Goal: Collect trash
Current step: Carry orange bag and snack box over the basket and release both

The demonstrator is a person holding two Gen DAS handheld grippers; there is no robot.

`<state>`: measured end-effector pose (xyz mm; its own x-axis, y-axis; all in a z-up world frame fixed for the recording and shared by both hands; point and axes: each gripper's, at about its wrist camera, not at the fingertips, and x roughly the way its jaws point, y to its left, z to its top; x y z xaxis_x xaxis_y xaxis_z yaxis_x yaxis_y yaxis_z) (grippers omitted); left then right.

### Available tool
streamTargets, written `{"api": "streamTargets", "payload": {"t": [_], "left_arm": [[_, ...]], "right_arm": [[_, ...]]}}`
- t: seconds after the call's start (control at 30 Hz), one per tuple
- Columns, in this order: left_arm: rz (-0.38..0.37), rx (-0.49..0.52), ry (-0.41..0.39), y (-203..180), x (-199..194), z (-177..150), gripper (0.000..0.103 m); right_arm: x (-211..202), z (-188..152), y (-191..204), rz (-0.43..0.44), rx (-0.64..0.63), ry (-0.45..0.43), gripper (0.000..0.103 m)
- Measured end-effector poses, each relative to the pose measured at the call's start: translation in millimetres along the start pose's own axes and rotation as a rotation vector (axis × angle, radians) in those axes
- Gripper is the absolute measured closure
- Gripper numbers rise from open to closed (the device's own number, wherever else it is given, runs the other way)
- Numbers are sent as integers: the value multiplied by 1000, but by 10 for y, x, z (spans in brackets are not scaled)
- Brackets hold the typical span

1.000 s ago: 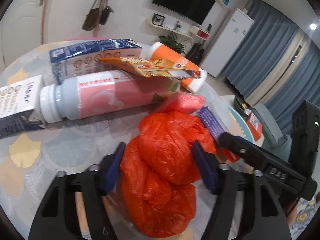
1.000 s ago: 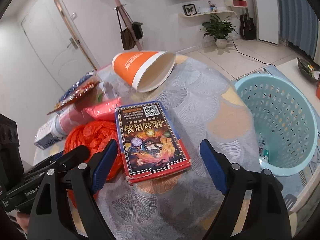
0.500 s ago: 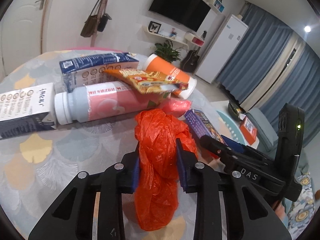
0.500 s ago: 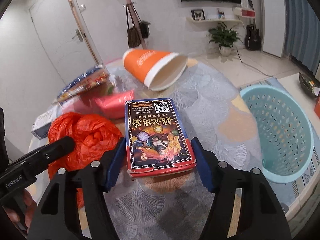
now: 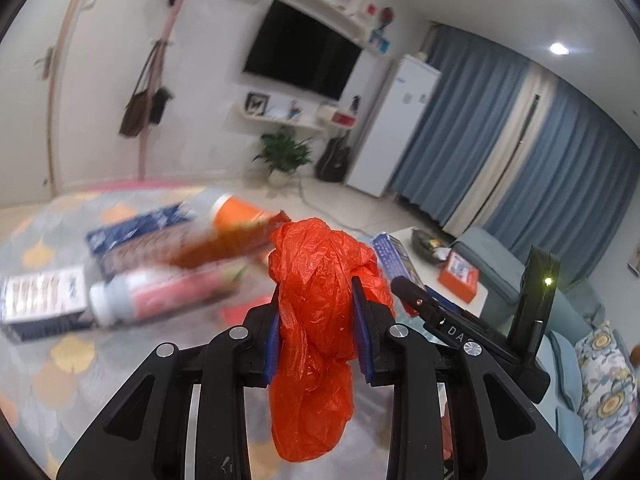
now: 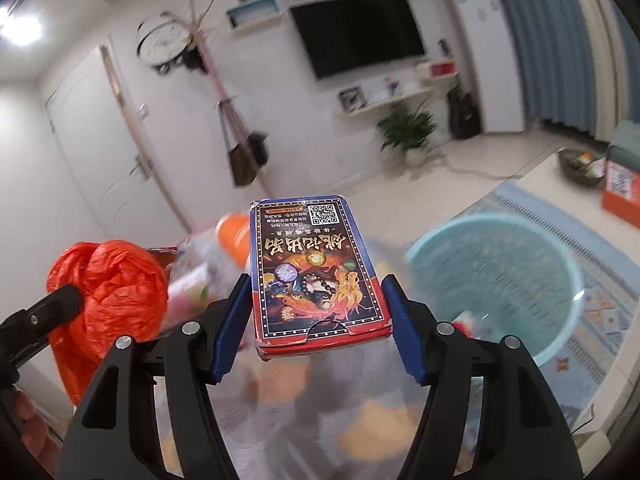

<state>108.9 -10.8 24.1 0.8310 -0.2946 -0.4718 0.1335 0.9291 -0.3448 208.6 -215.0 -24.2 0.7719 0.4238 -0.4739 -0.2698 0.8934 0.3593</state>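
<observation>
My left gripper (image 5: 316,332) is shut on a crumpled orange plastic bag (image 5: 316,280), held up off the round patterned table (image 5: 52,360); the bag's tail hangs below the pads. My right gripper (image 6: 316,324) is shut on a flat red and blue printed box (image 6: 314,268), lifted level above the table. The same orange plastic bag (image 6: 108,280) shows at the left of the right wrist view, and the box's blue edge (image 5: 394,252) shows behind the bag in the left wrist view. A light blue perforated basket (image 6: 500,280) stands on the floor to the right.
On the table lie a pink-labelled bottle (image 5: 160,292), two blue and white cartons (image 5: 40,304), a snack wrapper (image 5: 224,248) and an orange paper cup (image 5: 236,212), all blurred. A low table with an orange box (image 5: 458,276) and a sofa (image 5: 592,360) are at the right.
Both grippers closed on their loads, the left on the bag and the right on the box, and lifted them off the table. The table litter has dropped lower and farther in both views.
</observation>
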Motion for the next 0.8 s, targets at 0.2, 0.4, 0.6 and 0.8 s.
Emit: {"api": "streamTargets", "payload": {"t": [0.2,0.4,0.6,0.8], "left_arm": [[-49,84,-21,-488,161,192,74],[-44,97,10,-590,409,220,74],[-49,129,24,-751,599,334,74],[-42,194,34,-1174,911,399,74]], "right_arm": [[-280,266,-297,-104,-2,-64,41],[-338,269,-601,-140,32,-54,41],[-361,279,-859,-189,74,-55,41],[-237,277,-1189,-253,146,-4,41]]}}
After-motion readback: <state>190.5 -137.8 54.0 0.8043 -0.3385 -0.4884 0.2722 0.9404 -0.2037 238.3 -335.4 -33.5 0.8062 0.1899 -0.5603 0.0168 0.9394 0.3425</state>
